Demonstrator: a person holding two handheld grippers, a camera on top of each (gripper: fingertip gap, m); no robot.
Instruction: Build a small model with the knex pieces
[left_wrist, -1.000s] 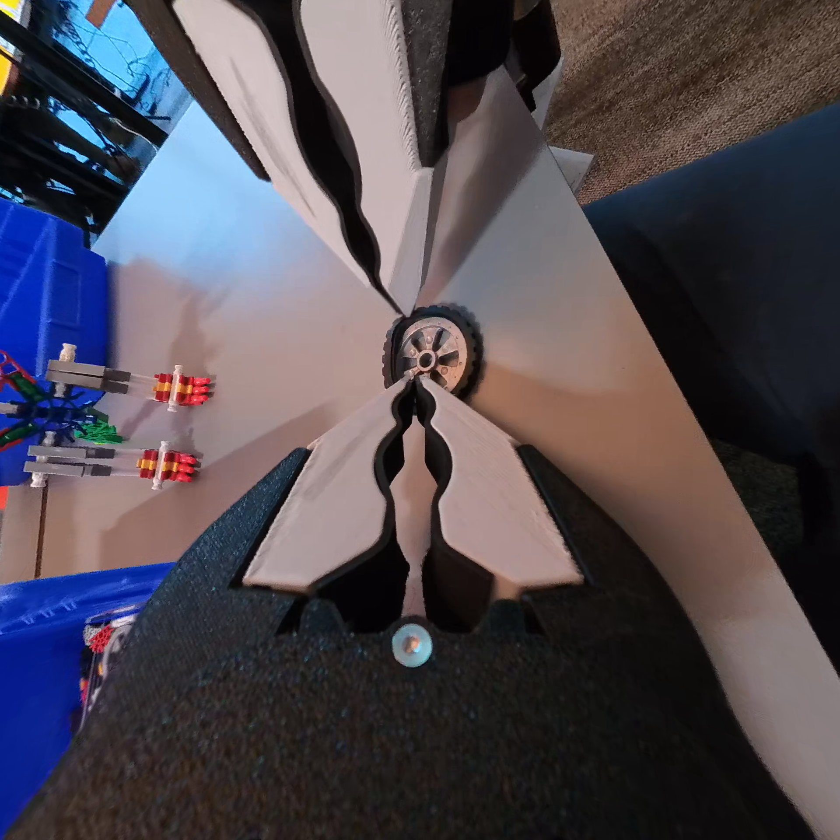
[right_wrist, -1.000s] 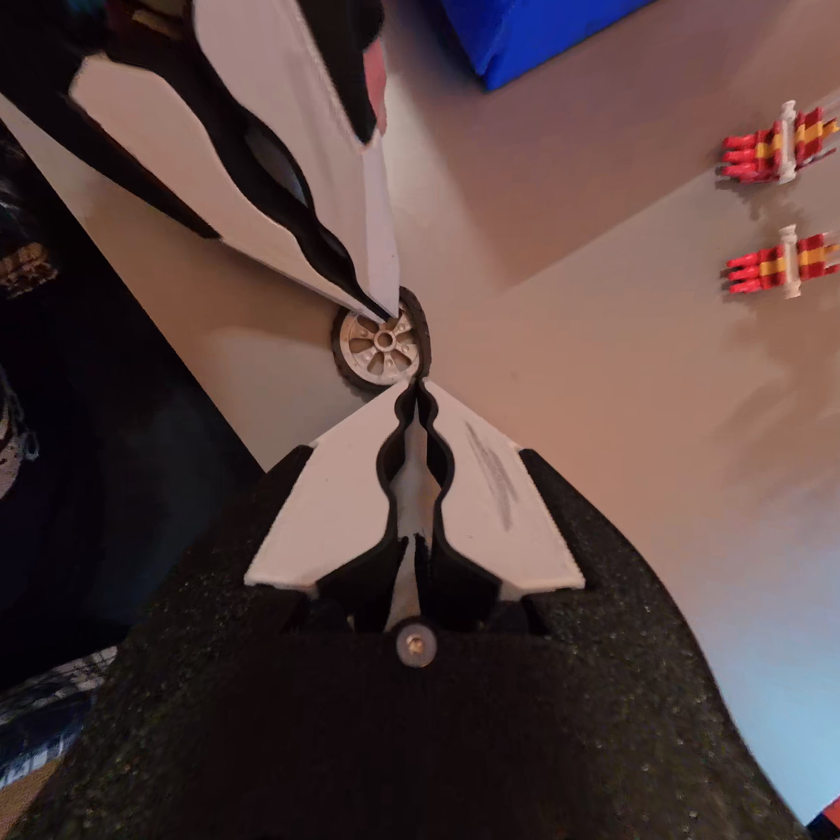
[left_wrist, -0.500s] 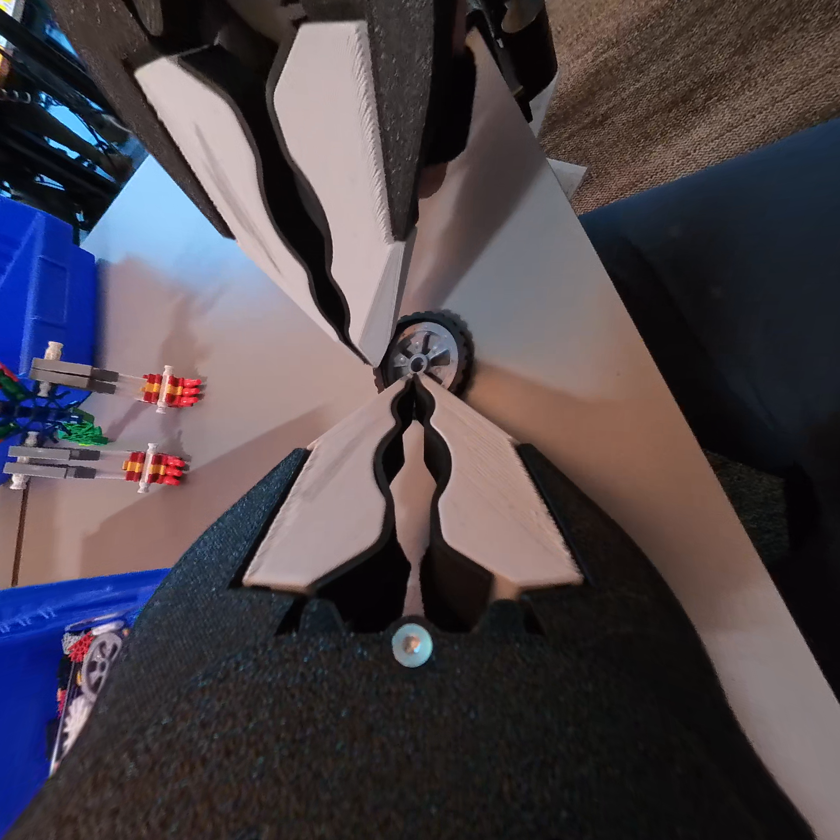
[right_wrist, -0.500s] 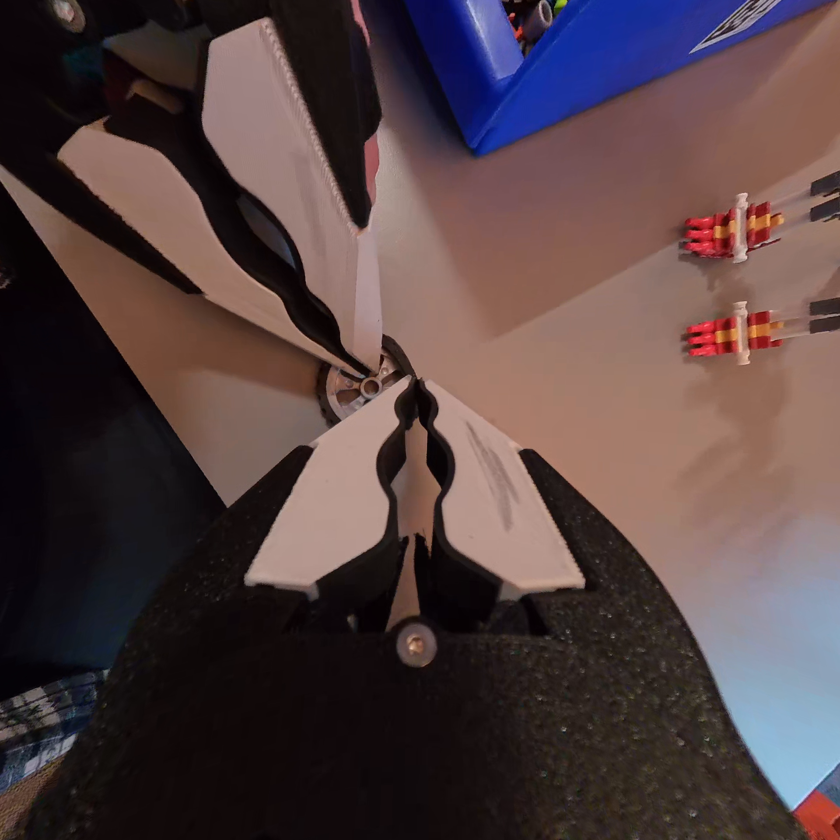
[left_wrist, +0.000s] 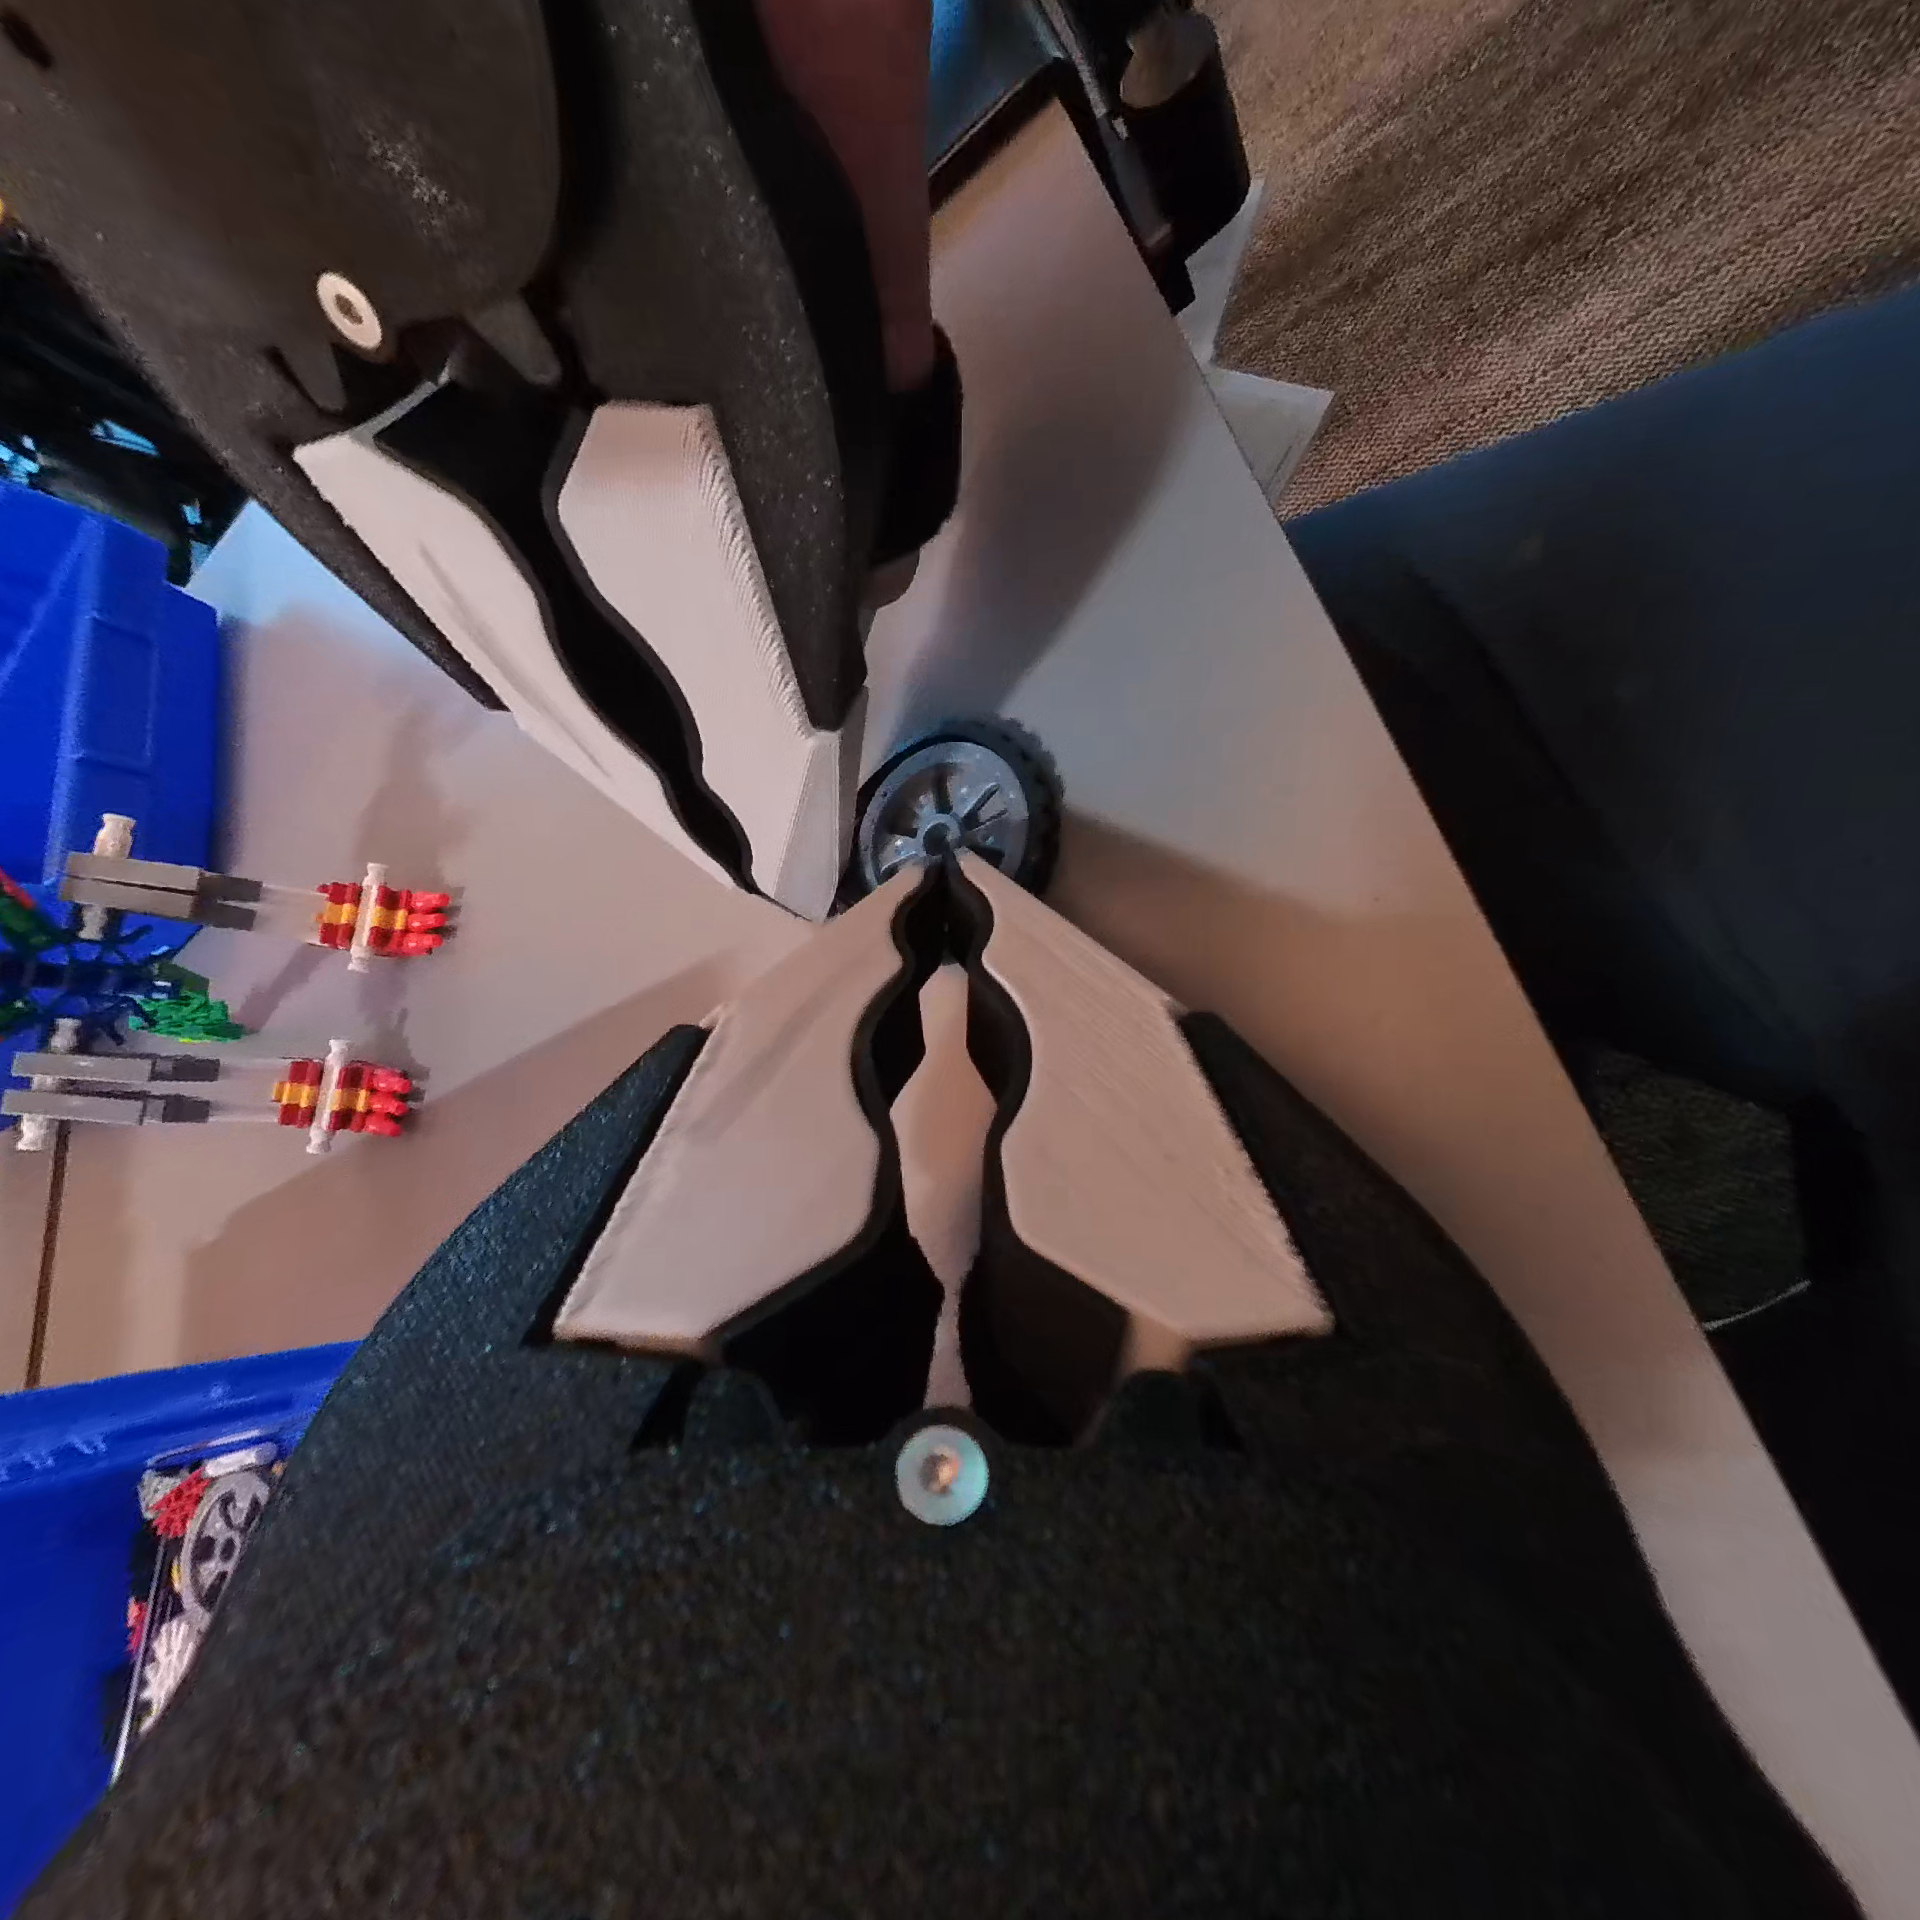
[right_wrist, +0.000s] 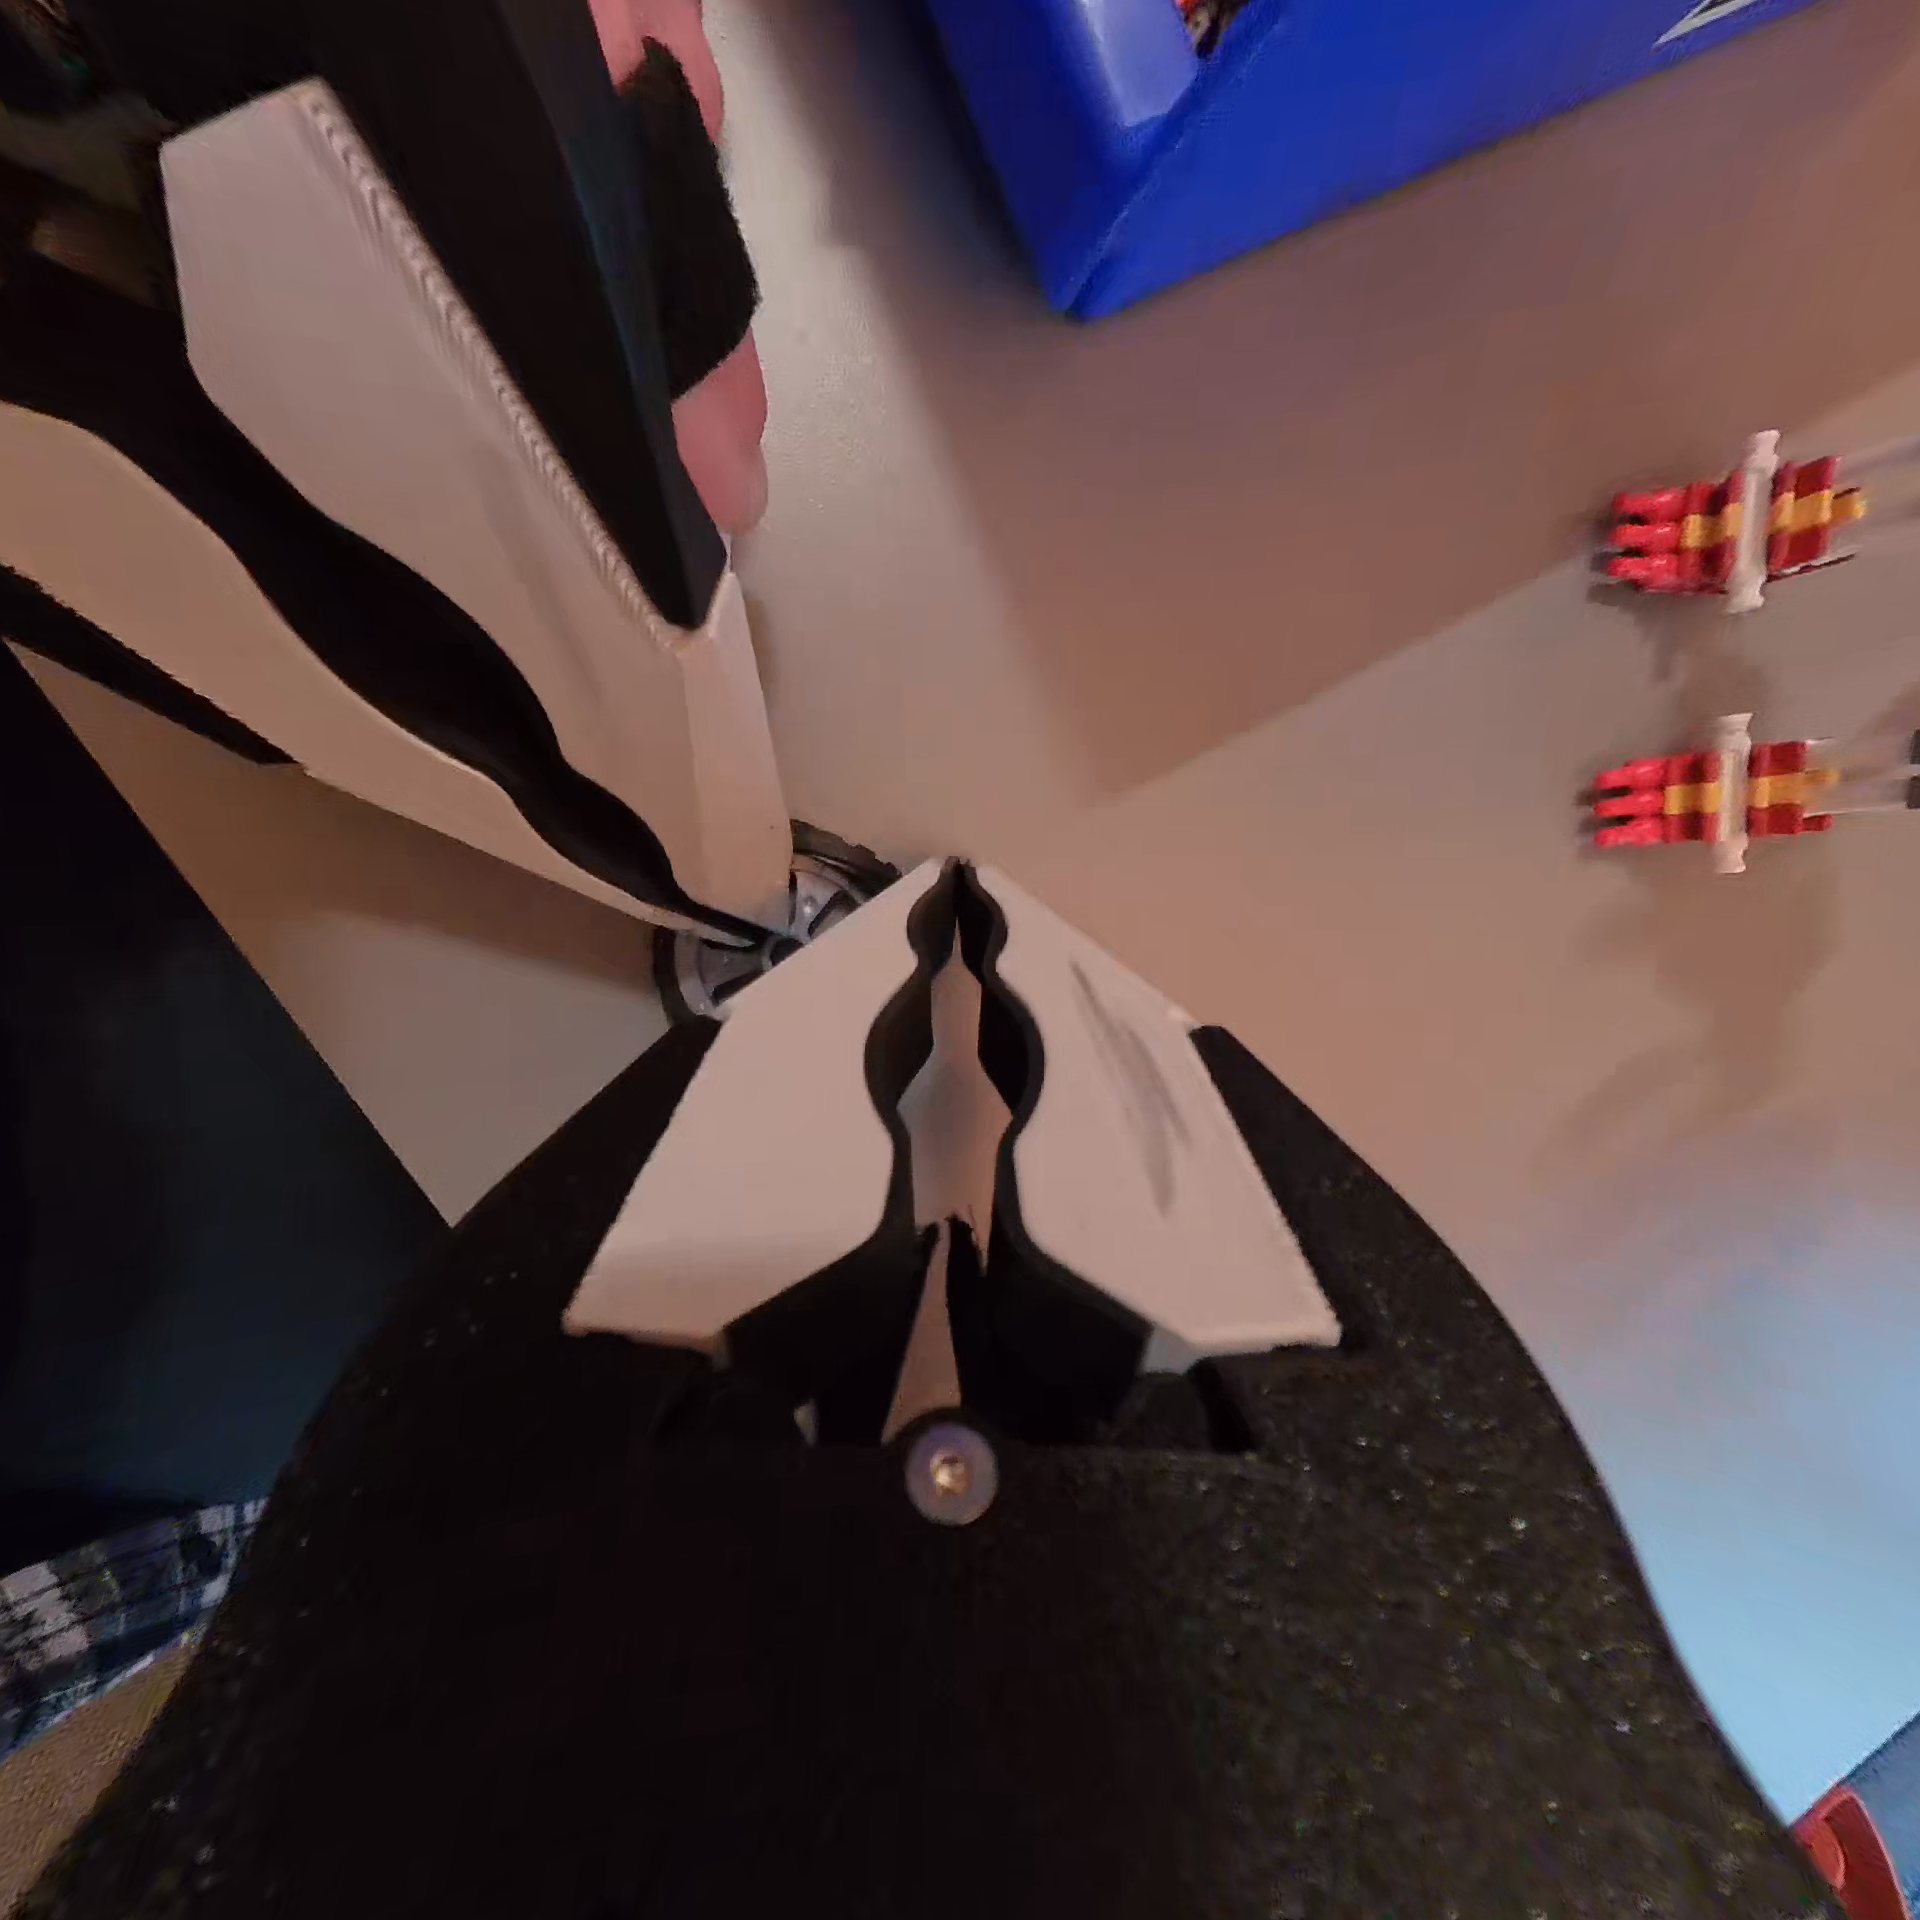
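Note:
A small wheel (left_wrist: 977, 805) with a black tyre and grey spokes lies flat on the pale table (left_wrist: 582, 831), near its right edge. My left gripper (left_wrist: 940, 878) is shut, with its tips resting on the wheel's hub. My right gripper (left_wrist: 795, 899) comes in from the upper left, shut, with its tips down beside the wheel's left side. In the right wrist view the right gripper (right_wrist: 956, 868) is shut, and the wheel (right_wrist: 831, 883) is mostly hidden behind its left finger and the left gripper (right_wrist: 743, 920).
Two red-and-yellow brick assemblies on grey bars (left_wrist: 379, 920) (left_wrist: 343, 1096) lie at the left; they also show in the right wrist view (right_wrist: 1725, 535) (right_wrist: 1714, 795). Blue bins (left_wrist: 104, 707) (right_wrist: 1299, 135) stand by the table. A person's dark clothing (left_wrist: 1610, 727) and carpet (left_wrist: 1558, 156) lie past the table edge. My two grippers' fingertips are within a few centimetres of each other.
Both grippers stayed shut. The right gripper slid from the wheel's far rim down to its side and now covers more of it. The left tips moved onto the hub.

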